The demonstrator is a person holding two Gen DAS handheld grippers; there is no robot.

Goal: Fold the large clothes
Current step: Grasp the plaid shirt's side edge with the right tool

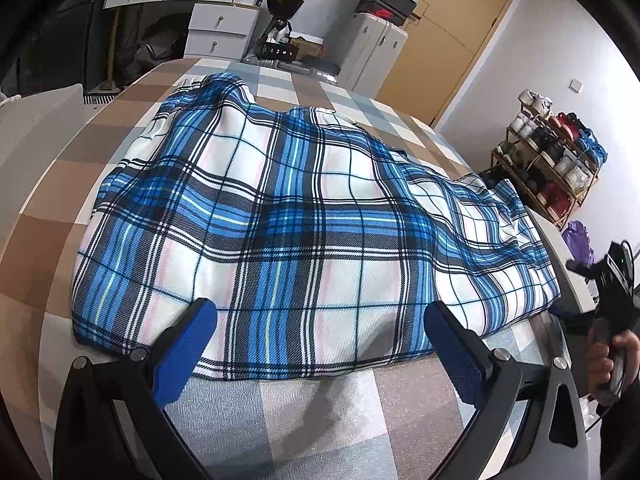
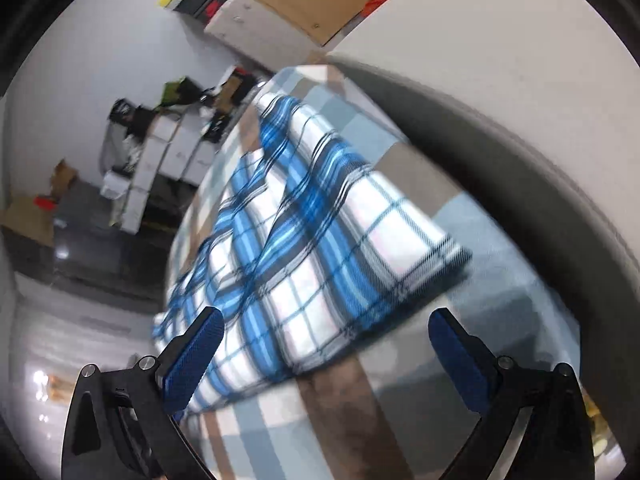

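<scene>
A large blue, white and black plaid garment [image 1: 288,232] lies spread and rumpled on a bed with a brown, grey and white checked cover [image 1: 328,412]. My left gripper [image 1: 320,320] is open, its blue pads [image 1: 188,356] standing over the garment's near hem with nothing between them. In the right wrist view the same plaid garment [image 2: 312,256] appears blurred and tilted. My right gripper [image 2: 326,328] is open above the near corner of the cloth, holding nothing. The right gripper's body [image 1: 608,276] and a hand [image 1: 608,360] show at the right edge of the left wrist view.
White drawers [image 1: 216,20] and a desk stand beyond the bed's far end. A white cabinet [image 1: 372,52] with stacked boxes sits beside a wooden door [image 1: 452,36]. A shoe rack [image 1: 548,156] stands at the right wall. A pale headboard [image 2: 500,92] curves along the bed.
</scene>
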